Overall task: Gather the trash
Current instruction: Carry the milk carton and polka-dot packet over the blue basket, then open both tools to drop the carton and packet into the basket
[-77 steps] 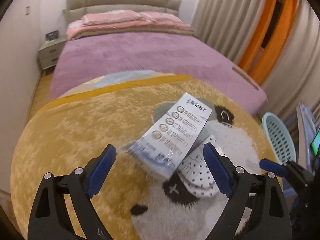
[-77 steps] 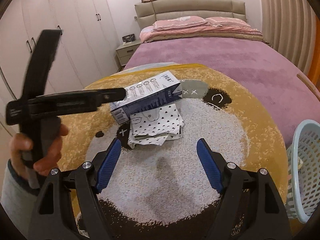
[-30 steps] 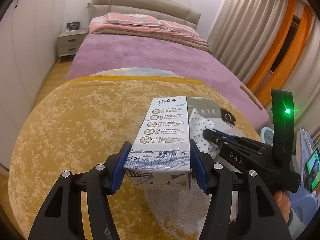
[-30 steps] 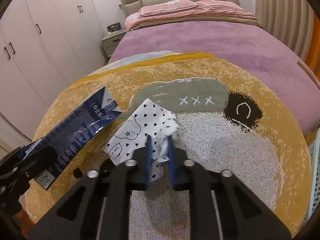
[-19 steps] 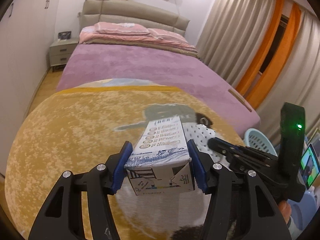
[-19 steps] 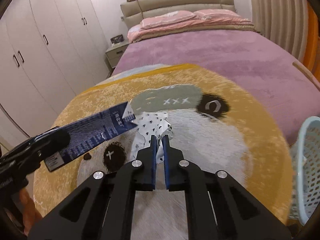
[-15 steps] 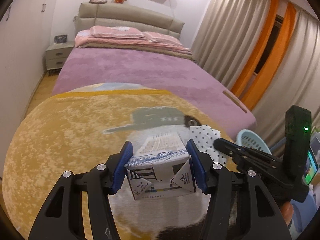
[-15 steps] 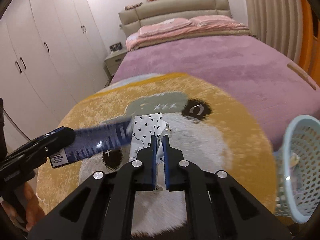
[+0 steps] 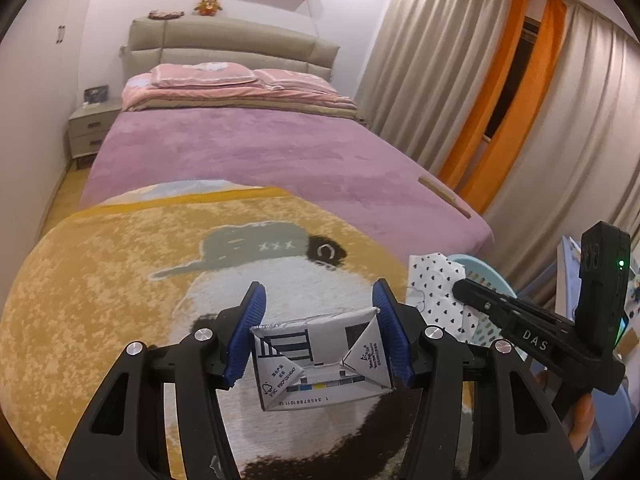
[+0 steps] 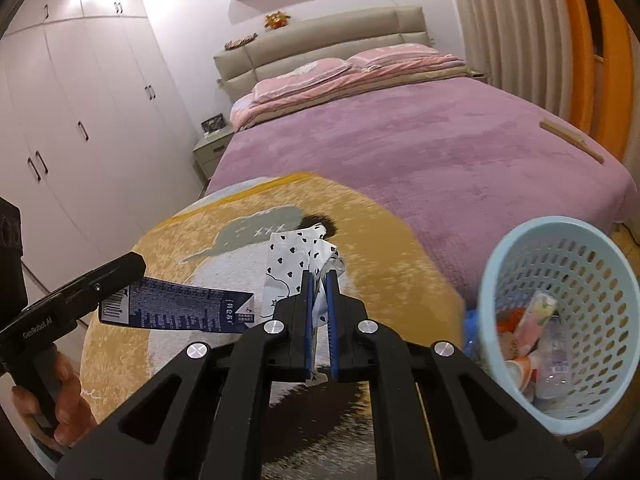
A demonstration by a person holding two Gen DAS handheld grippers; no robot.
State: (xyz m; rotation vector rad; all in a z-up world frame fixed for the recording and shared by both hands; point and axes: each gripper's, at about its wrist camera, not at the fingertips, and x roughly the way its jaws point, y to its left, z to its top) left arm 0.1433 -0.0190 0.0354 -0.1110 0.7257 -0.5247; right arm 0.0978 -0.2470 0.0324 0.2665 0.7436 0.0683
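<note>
My left gripper is shut on a blue-and-white milk carton, held end-on above the rug. The carton also shows in the right wrist view, sticking out to the left. My right gripper is shut on a white wrapper with black hearts, lifted off the rug. The wrapper also shows in the left wrist view at the right. A light blue perforated basket with several pieces of trash inside stands at the right, beside the right gripper.
A round yellow rug with a cartoon face lies on the floor. A bed with a purple cover stands behind it. White wardrobes line the left wall, curtains the right. A nightstand stands by the bed.
Both grippers have lifted their items and swung right toward the basket. The basket now shows larger in the right wrist view. The carton has tipped end-on to the left camera.
</note>
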